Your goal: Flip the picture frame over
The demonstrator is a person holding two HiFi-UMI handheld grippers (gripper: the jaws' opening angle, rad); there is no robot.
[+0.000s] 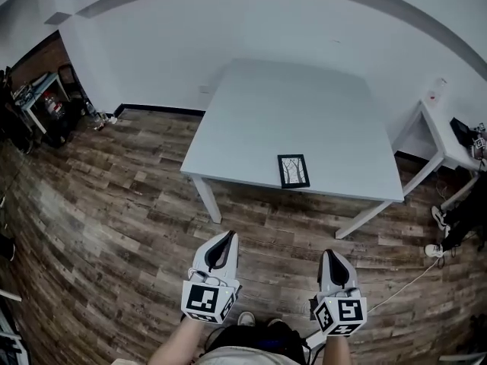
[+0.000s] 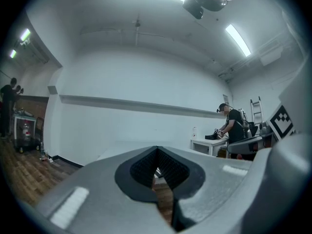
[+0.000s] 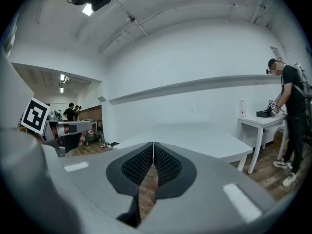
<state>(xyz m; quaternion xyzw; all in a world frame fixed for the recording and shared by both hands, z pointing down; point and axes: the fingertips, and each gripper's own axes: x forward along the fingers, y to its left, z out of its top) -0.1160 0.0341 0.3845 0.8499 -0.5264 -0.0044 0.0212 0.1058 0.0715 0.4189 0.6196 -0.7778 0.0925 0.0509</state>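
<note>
Task not started. The frame (image 1: 294,170) lies flat on the bench (image 1: 259,105), close to the near edge and somewhat right of centre, with its picture side up: a dark border around a pale print of what looks like bare trees. Nothing touches it. I stand back from the bench with wooden floor (image 1: 114,204) between us. Both tools are held low in front of me, well apart from the frame. Left hand-held gripper (image 1: 227,238): its own view shows the jaws pressed together at the tips, with nothing between the pads (image 2: 146,169). Right hand-held gripper (image 1: 332,255): jaws likewise closed tip to tip and empty, pads (image 3: 168,167) bare. Everything remains to be done, as I judge it: step up to the bench, spread a jaw pair, get hold of one frame edge (thin and flush to the surface, so likely awkward), lift, turn it over and lay it back side up.
</note>
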